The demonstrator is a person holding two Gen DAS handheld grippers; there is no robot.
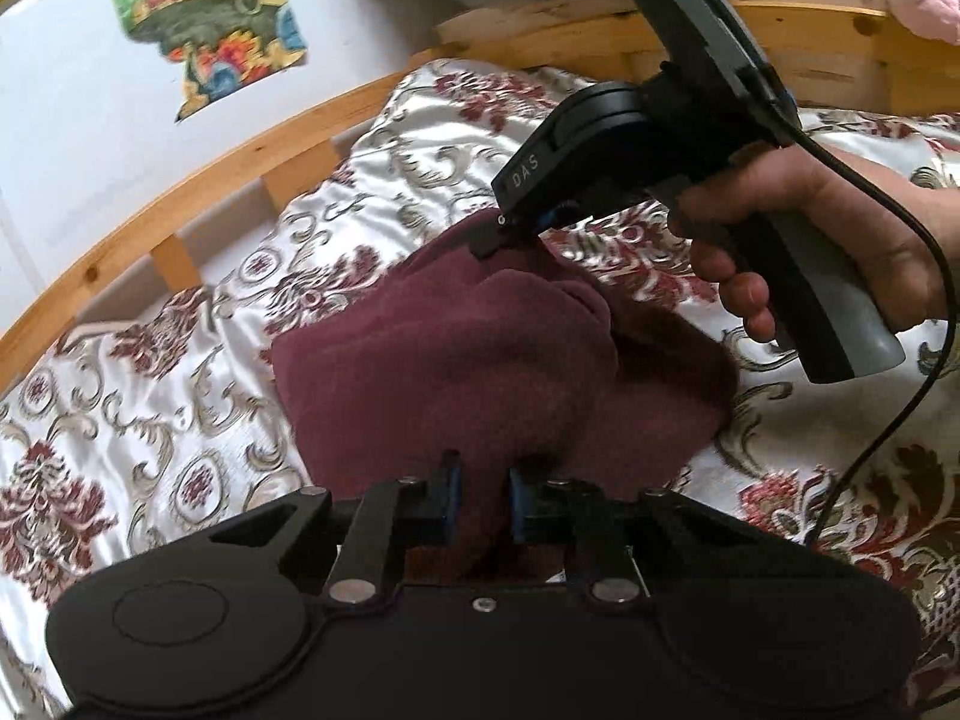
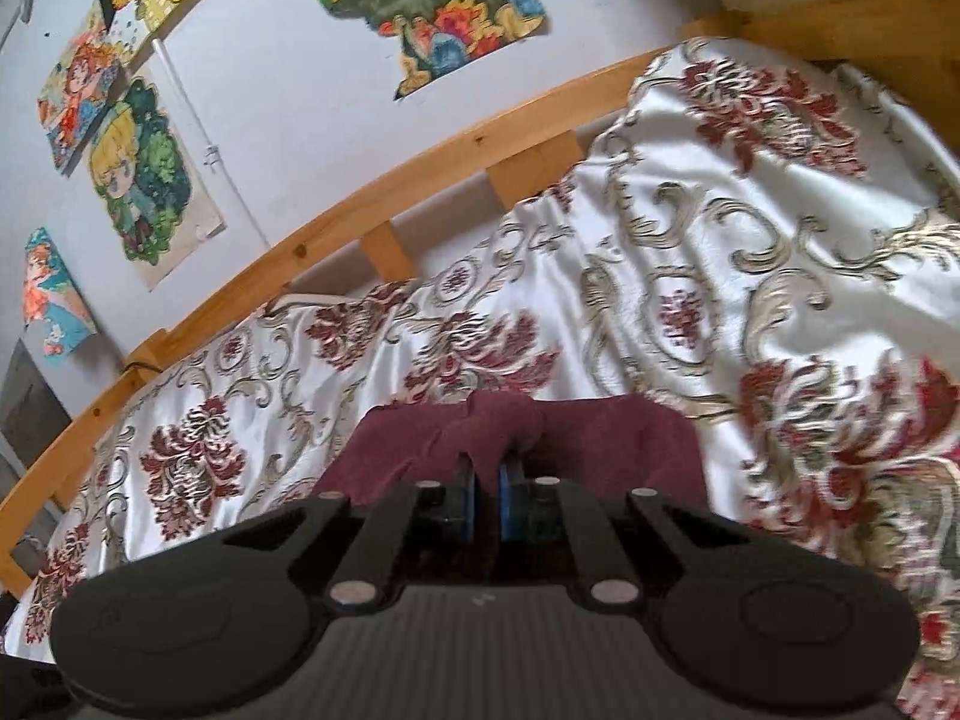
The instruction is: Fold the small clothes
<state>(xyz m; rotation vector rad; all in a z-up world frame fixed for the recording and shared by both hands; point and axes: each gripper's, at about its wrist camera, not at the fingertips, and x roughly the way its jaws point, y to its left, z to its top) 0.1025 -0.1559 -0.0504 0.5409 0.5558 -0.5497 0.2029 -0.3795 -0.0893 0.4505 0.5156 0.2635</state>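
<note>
Left wrist view: maroon garment point(image 1: 456, 360) on bed point(image 1: 180, 396), centre | left gripper point(image 1: 480, 501) pinching near edge | right gripper point(image 1: 510, 237) pinching far edge | fold likely just starting; unfinished

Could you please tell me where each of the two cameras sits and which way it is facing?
Left wrist: on the left gripper, looking down across the bed at the maroon cloth; the right gripper and right hand show.
Right wrist: on the right gripper, facing the wooden rail and wall pictures.
Shared: cloth, patterned bedspread, rail.
</note>
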